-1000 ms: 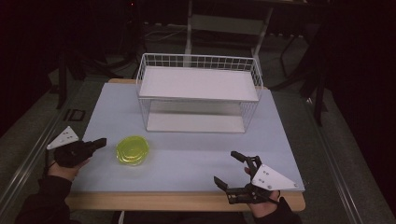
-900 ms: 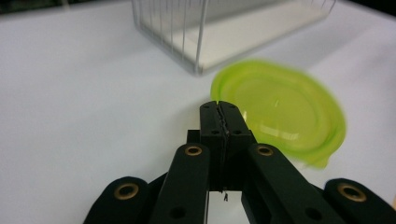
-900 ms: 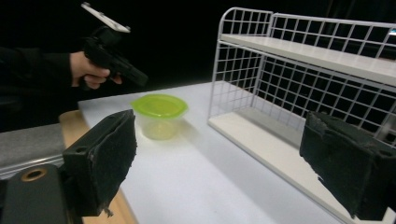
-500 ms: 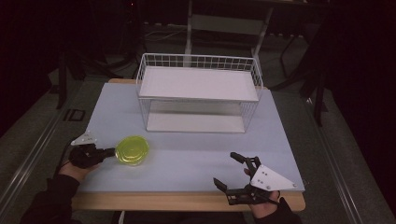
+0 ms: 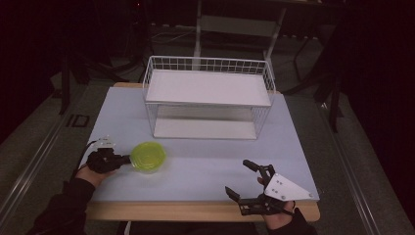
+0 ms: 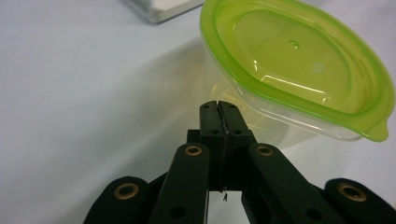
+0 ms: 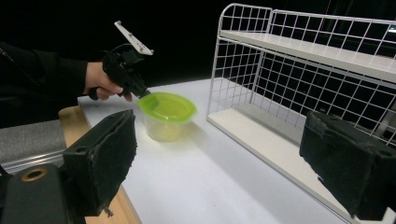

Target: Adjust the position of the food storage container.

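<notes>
At the near edge of the bench (image 5: pixel 205 171), toward its right corner, the right gripper (image 5: pixel 250 182) rests with its black fingers (image 7: pixel 100 161) spread wide apart, their pads rough and foam-like, nothing between them; a grey three-cornered plate sits on top of it. Toward the near left corner, a sleeved hand (image 5: pixel 93 164) holds the left gripper (image 5: pixel 126 158), whose black jointed fingers (image 6: pixel 219 122) are pressed together, tips meeting just at the side of the container (image 5: pixel 147 156) below its rim; whether they touch it I cannot tell. The container is a small round tub of clear, slightly cloudy plastic, closed with a glossy translucent lime-green lid that has a raised lip and a small pull tab at one edge. It stands upright on the smooth, pale matte bench surface, left of centre and near the front. Farther back, toward the far edge, stands a white wire-grid rack (image 5: pixel 208 98) with two flat white shelves, upper and lower, both bare.
</notes>
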Tool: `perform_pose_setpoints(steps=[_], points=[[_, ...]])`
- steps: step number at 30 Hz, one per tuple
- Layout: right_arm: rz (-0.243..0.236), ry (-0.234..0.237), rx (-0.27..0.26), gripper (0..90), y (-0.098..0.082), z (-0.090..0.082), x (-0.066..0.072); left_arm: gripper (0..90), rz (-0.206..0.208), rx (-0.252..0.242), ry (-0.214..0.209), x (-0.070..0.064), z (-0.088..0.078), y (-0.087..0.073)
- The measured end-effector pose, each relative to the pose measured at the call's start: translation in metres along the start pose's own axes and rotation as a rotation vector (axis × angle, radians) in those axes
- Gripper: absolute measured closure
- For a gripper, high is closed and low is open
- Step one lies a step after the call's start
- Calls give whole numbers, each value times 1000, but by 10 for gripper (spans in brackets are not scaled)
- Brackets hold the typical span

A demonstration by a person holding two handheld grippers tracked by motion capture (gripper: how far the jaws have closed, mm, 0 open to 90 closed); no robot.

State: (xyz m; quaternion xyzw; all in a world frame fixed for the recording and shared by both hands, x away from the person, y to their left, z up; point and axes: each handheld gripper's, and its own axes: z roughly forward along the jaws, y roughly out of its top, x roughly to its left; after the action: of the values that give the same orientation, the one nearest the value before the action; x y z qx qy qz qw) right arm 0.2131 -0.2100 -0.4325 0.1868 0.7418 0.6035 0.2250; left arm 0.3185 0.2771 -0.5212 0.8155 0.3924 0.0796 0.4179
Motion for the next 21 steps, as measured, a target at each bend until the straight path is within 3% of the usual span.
perform_pose_setpoints(steps=[12,21], points=[[0,-4,10,107,-1,-3,0,900,67,23,-105,-34,43,27],[-10,-2,26,107,-3,-2,1,900,103,56,-153,-57,73,40]])
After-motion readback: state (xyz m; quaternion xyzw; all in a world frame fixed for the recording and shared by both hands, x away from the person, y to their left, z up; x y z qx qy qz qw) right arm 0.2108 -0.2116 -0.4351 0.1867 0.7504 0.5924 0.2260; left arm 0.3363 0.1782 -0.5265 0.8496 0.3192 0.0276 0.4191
